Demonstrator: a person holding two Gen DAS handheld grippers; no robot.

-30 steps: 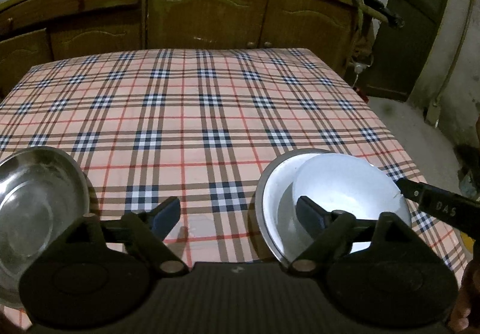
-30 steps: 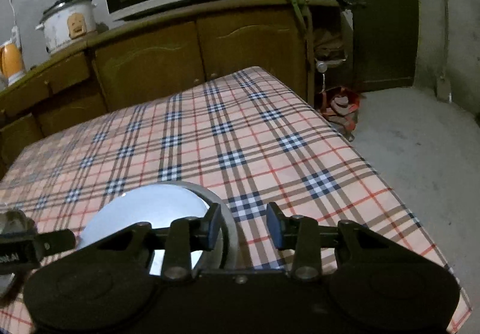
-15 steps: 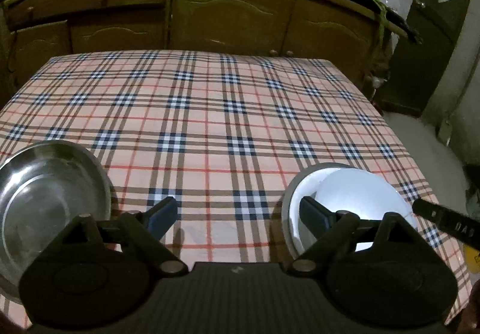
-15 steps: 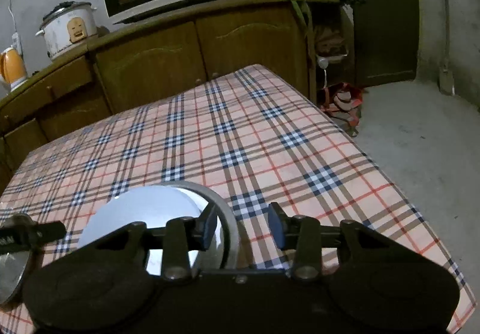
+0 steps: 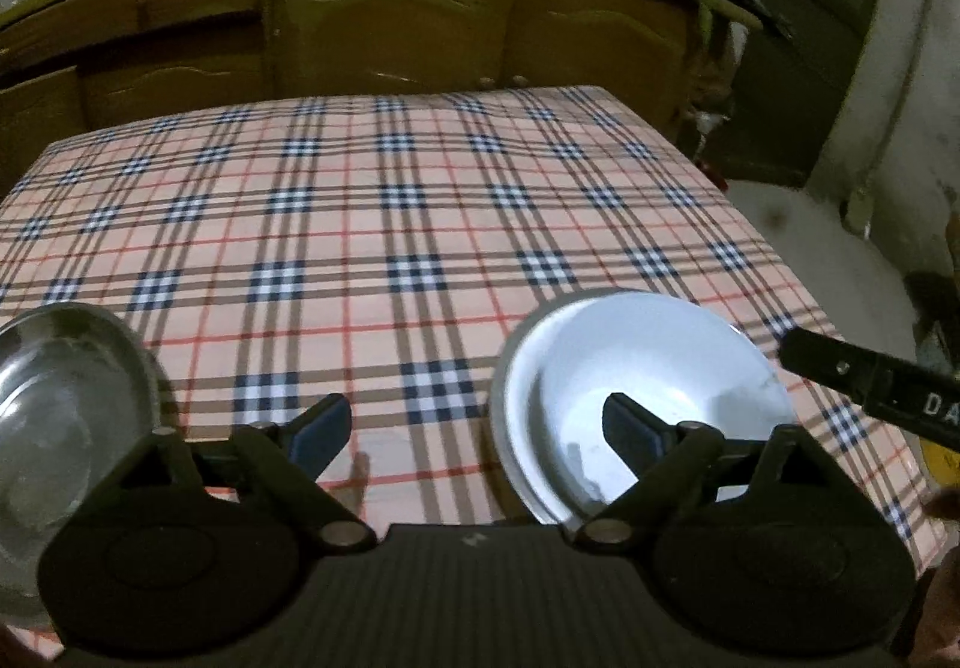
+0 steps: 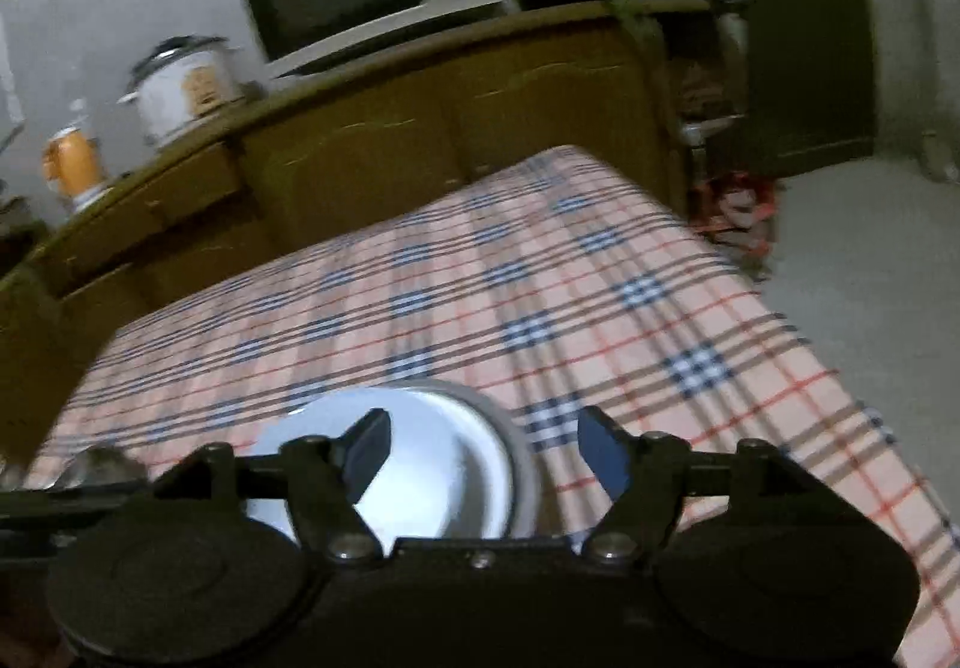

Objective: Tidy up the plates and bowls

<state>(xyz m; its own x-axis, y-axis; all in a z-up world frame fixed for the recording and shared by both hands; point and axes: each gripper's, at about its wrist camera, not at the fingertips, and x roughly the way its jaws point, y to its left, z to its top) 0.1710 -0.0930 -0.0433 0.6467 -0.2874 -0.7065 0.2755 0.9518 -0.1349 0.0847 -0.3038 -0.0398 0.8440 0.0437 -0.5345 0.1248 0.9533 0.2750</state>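
Two grippers – right gripper [image 6: 483, 455] just opening, empty | left gripper [image 5: 474, 431] wide

Right tongs [image 6: 483, 455], just spread, over white bowl [image 6: 420, 464] in metal plate [image 6: 516, 440].

A table [image 5: 420, 224] is being covered by a pink checked cloth [image 6: 540, 308]. A steel plate [image 5: 510, 416] is being carried near the front right edge, with a white bowl [image 5: 660, 380] being held inside it. A second steel bowl [image 5: 66, 398] is being borne at the front left.
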